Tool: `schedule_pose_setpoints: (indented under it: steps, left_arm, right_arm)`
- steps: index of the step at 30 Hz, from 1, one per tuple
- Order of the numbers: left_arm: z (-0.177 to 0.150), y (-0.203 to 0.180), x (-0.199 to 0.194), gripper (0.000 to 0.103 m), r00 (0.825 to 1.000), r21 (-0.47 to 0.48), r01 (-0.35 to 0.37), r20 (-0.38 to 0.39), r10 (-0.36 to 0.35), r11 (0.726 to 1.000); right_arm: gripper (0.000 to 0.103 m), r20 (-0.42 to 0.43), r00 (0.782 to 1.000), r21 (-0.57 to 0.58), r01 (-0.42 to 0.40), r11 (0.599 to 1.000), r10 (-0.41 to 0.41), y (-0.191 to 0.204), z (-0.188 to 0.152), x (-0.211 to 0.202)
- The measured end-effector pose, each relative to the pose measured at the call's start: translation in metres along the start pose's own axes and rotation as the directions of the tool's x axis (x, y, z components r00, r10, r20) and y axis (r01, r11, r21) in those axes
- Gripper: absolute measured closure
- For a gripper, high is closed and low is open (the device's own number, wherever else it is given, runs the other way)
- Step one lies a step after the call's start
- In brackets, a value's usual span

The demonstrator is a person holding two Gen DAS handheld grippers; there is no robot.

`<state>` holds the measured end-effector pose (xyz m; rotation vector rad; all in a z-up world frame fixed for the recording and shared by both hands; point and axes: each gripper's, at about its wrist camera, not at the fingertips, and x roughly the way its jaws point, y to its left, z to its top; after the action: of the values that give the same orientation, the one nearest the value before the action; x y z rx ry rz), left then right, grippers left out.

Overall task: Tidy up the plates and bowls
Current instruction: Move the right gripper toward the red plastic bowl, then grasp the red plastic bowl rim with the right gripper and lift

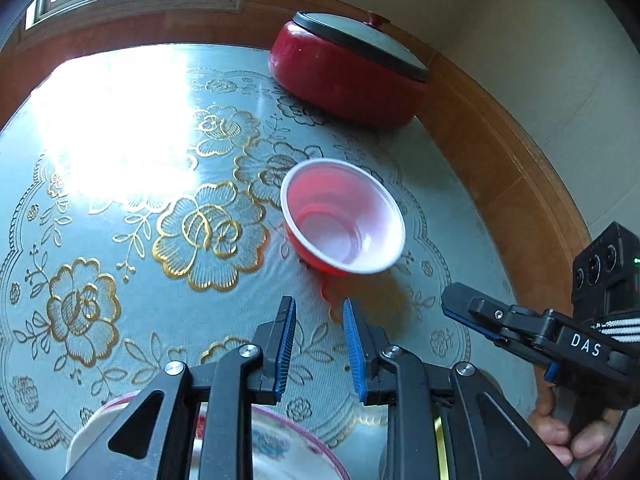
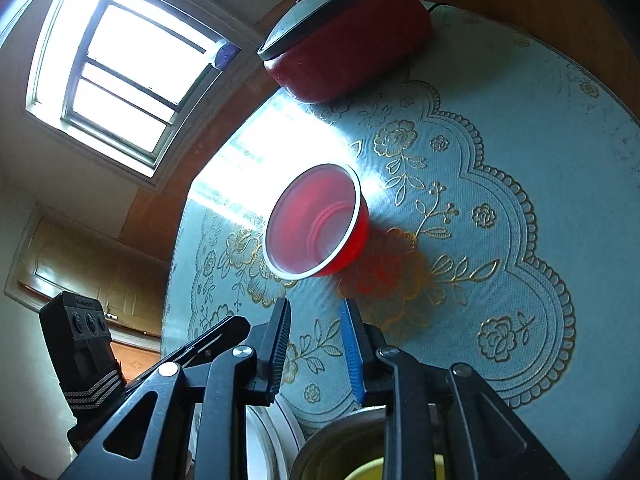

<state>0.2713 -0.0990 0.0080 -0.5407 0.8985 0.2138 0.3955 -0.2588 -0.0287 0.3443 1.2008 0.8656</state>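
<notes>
A red bowl (image 1: 343, 216) with a white inside stands upright on the flowered blue table mat (image 1: 160, 240); it also shows in the right wrist view (image 2: 316, 222). My left gripper (image 1: 319, 322) is open and empty, a little short of the bowl. My right gripper (image 2: 314, 326) is open and empty, also just short of it, and shows in the left wrist view (image 1: 472, 312) to the right of the bowl. A white plate with a pink rim and blue flower (image 1: 280, 448) lies under my left gripper. A metal bowl (image 2: 344, 448) lies under my right gripper, beside white plates (image 2: 272, 432).
A red lidded electric pot (image 1: 348, 72) stands at the far edge of the round table, seen also in the right wrist view (image 2: 344, 36). A wooden rim (image 1: 500, 152) borders the mat. A window (image 2: 124, 64) gives strong glare on the mat. My left gripper's body (image 2: 80, 344) shows at the left.
</notes>
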Motion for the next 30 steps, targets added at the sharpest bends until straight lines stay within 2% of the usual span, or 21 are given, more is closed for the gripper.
schedule_pose_setpoints:
  steps: [12,14,16,19,23,30]
  left_arm:
    - [0.041,0.02,0.039,0.078,1.0,-0.068,-0.028,-0.008,0.028,0.997]
    - [0.044,0.022,0.047,0.079,1.0,-0.075,-0.027,-0.016,0.026,0.997]
    - [0.047,0.022,0.055,0.079,1.0,-0.063,-0.021,-0.021,0.019,0.998]
    - [0.047,0.018,0.061,0.09,0.999,-0.043,-0.019,-0.028,0.018,0.999]
    - [0.042,0.013,0.055,0.09,0.999,-0.006,-0.033,-0.011,0.033,0.999]
    - [0.03,0.01,0.053,0.09,0.999,-0.011,-0.026,-0.031,0.025,1.0]
  right_arm:
    - [0.078,0.02,0.999,0.098,0.044,0.994,-0.046,-0.021,0.036,0.031]
    - [0.087,0.011,0.999,0.093,0.049,0.994,-0.05,-0.022,0.038,0.036]
    - [0.091,0.003,0.998,0.083,0.055,0.995,-0.055,-0.021,0.039,0.042]
    - [0.095,-0.005,0.998,0.063,0.067,0.996,-0.066,-0.018,0.039,0.049]
    - [0.095,-0.005,0.997,0.055,0.076,0.996,-0.076,-0.018,0.036,0.047]
    - [0.095,-0.003,0.998,0.053,0.065,0.996,-0.065,-0.017,0.026,0.033]
